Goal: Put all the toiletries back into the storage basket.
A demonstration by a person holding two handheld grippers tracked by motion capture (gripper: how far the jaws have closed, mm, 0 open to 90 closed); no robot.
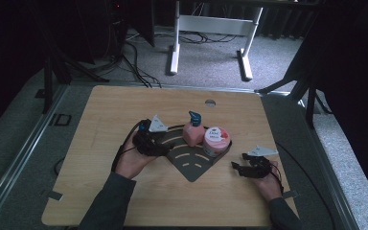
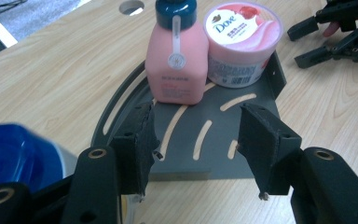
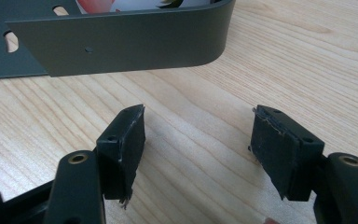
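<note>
- The left hand [image 1: 133, 160] comes in from the bottom of the high view with its forearm slanting up toward the middle of the wooden table [image 1: 110, 110]. It holds the left gripper [image 1: 157, 145] at the left edge of the dark corner tray [image 1: 191, 167], pointing across it.
- In the left gripper view its two black jaws stand apart with nothing between them, only the tray floor showing in the gap. A blurred blue cap [image 2: 14, 158] sits close beside the left jaw, and whether it touches I cannot tell.
- The right hand [image 1: 268, 184] rests low at the right side of the table. The right gripper [image 1: 239, 167] lies near the tray's right corner, pointing left toward it.
- Its jaws are also spread wide and empty, over bare wood, just short of the tray's rounded outer wall [image 3: 121, 44].
- The tray is quarter-circle shaped, dark grey, with curved slots in its floor, and it lies at the table's middle.
- A pink pump bottle [image 2: 177, 60] with a dark teal pump head stands upright at the tray's back.
- A round tub [image 2: 242, 42] with a pink and white Dove lid stands just beside the bottle, in the walled corner.
</note>
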